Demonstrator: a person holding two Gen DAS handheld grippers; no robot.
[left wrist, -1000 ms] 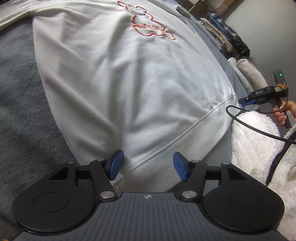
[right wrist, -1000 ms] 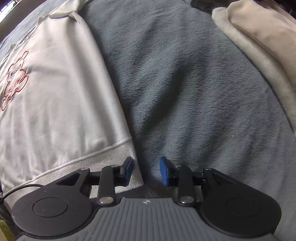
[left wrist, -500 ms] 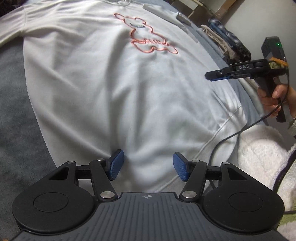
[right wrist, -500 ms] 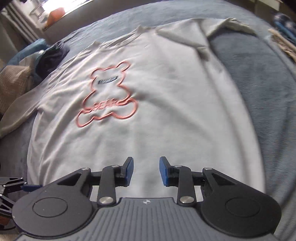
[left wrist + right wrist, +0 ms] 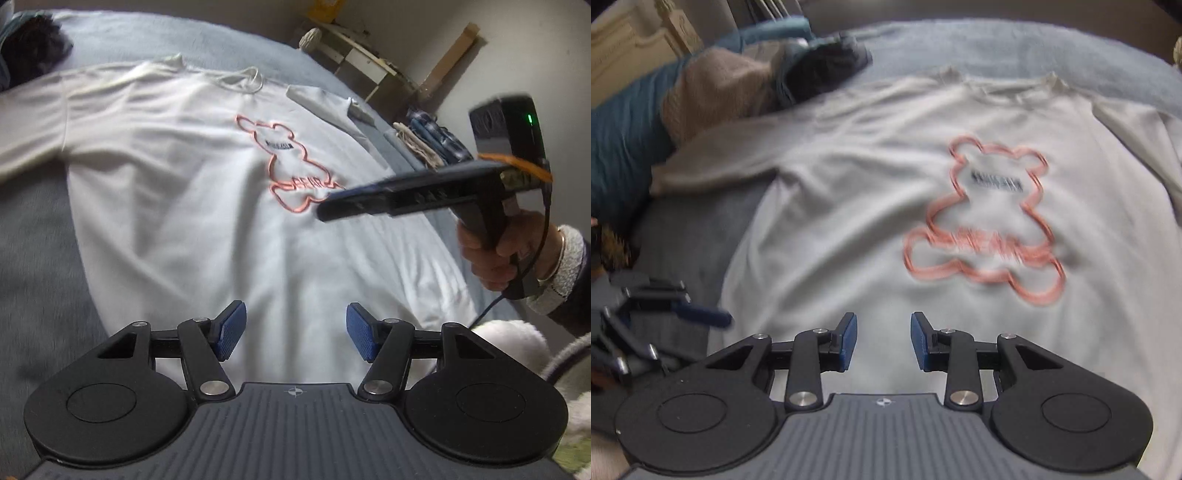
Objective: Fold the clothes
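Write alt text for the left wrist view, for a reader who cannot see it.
A white sweatshirt with an orange bear outline lies spread flat on a grey blanket, front side up. The left claw is open and empty above its lower part. At right, a hand holds the right claw over the sweatshirt, blurred by motion.

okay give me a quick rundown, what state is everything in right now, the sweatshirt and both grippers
Sweatshirt: spread flat on the grey blanket, bear print facing up, not yet folded.
Sleeve: stretched out to the side, unfolded.
Left gripper: open, fingers empty, above the lower part of the sweatshirt.
Right gripper: open, fingers empty, above the sweatshirt.
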